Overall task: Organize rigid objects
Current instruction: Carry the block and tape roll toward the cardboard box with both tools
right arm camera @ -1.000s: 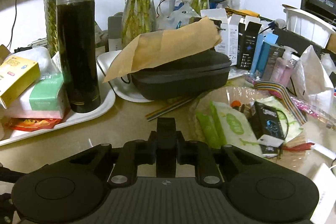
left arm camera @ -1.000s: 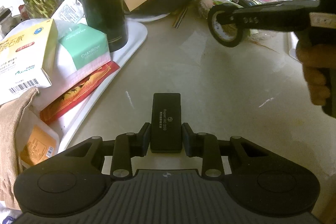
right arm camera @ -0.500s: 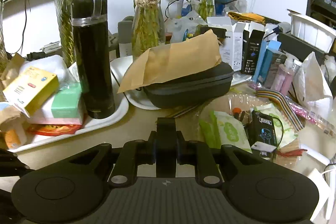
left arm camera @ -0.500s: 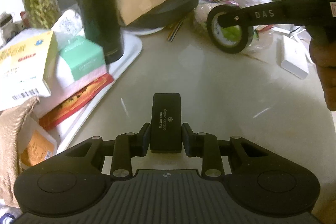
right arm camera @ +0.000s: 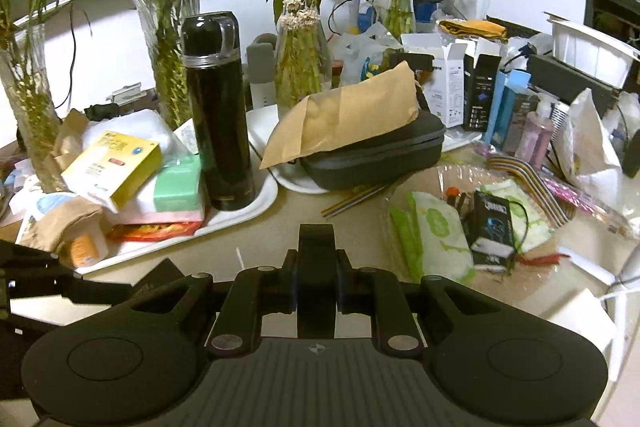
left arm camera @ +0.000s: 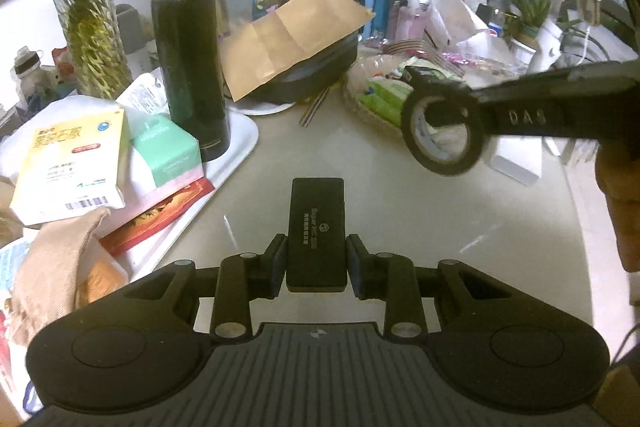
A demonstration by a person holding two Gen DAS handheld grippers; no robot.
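A flat black rectangular device [left arm camera: 317, 227] with small printed text is clamped between the pads of my left gripper [left arm camera: 316, 259], which is shut on it above the beige tabletop [left arm camera: 400, 211]. To the right in the left wrist view, a black finger [left arm camera: 520, 115] of my right gripper reaches in with a black tape roll [left arm camera: 442, 131] pinched at its tip, held in the air. In the right wrist view the tape roll [right arm camera: 316, 267] appears edge-on, and my right gripper [right arm camera: 316, 283] is shut on it. A hand [left arm camera: 624, 211] shows at the right edge.
A white tray [right arm camera: 256, 203] on the left carries a tall black thermos [right arm camera: 218, 115], a yellow box [right arm camera: 112, 167] and a green pack. Behind stands a dark zip case [right arm camera: 376, 155] under a brown envelope [right arm camera: 348, 115]. A clear tray [right arm camera: 448, 179] of wipes lies right. Glass vases line the back.
Both grippers have risen with their loads still held. More of the cluttered back of the table has come into view, and the tape roll sits lower and further right in the left wrist view.
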